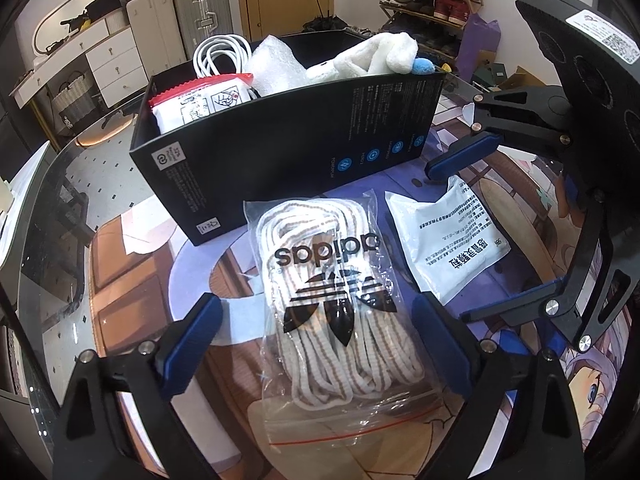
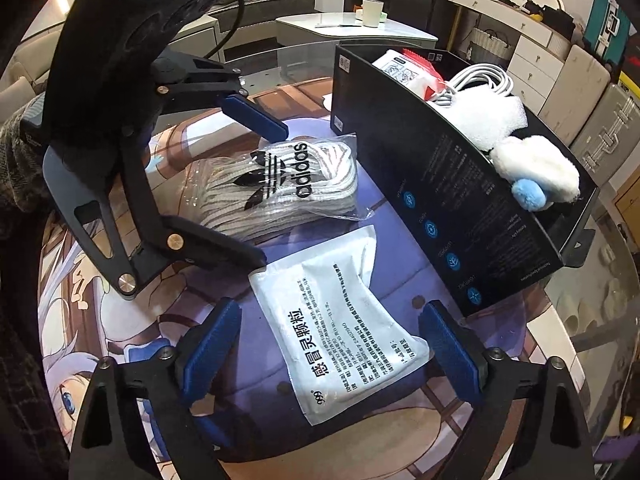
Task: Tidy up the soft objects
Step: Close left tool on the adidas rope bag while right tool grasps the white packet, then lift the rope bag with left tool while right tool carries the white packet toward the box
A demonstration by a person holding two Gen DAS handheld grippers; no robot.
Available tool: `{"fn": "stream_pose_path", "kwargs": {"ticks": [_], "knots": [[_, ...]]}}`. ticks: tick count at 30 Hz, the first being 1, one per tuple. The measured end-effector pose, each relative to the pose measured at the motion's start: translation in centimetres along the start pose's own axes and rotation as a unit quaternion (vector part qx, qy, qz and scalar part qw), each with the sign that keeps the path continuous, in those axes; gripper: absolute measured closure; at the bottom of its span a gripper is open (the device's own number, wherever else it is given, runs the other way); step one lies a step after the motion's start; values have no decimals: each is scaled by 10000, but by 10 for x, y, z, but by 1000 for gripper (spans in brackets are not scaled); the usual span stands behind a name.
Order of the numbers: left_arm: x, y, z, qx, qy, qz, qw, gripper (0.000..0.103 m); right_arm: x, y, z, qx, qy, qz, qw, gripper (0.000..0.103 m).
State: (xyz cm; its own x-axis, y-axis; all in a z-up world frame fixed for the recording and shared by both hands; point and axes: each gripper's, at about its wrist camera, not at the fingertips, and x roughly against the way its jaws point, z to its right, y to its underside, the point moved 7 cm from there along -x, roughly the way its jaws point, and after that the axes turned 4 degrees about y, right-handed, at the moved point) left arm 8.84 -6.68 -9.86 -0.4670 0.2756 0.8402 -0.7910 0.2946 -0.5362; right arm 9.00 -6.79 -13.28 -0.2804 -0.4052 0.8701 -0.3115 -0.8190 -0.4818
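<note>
A clear adidas bag of white laces [image 1: 340, 312] lies on the printed mat between the open jaws of my left gripper [image 1: 320, 344]; it also shows in the right wrist view [image 2: 280, 184]. A white medicine sachet [image 2: 340, 336] lies between the open jaws of my right gripper [image 2: 336, 344]; in the left wrist view the sachet [image 1: 448, 236] is at the right. Neither gripper holds anything. The black box [image 1: 288, 160] holds a red-edged white pack [image 1: 200, 102], a white cable [image 1: 220, 54], bubble wrap [image 1: 276, 66] and a white plush toy [image 1: 372, 56].
The printed mat [image 2: 248, 400] lies on a glass table [image 1: 52, 216]. The black box [image 2: 452, 208] stands behind both items. The right gripper's body [image 1: 580, 120] is close on the right of the left one. Suitcases, drawers and a shoe rack stand behind.
</note>
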Motion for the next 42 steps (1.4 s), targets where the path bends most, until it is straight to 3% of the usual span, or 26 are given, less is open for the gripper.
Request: {"fn": "stream_pose_path", "kwargs": {"ticks": [2,8,10,16,32,42], "knots": [[2,-1,2,-42,27,18,10000,13,3,-2,-5,20,-46,28,10000,34],[5,-4,7,-97,76,72,9999,30,2,-5,-6,-105,-183,-13,9998,50],[7,-6,8,-88,69,114,9999,46,3,-5,-7,-104,-164,-53,9998,53],[8,-10,4,-2,65,165,9998,60,8,-14,-4,-175,84,-44,9998,68],[6,-9,-2,201,94,210,9995,64,7,-20,12,-926,-152,154,9955,83],[7,-7,-7,279,56,210,9994,66,21,-10,20,-1088,175,131,9938,83]]}}
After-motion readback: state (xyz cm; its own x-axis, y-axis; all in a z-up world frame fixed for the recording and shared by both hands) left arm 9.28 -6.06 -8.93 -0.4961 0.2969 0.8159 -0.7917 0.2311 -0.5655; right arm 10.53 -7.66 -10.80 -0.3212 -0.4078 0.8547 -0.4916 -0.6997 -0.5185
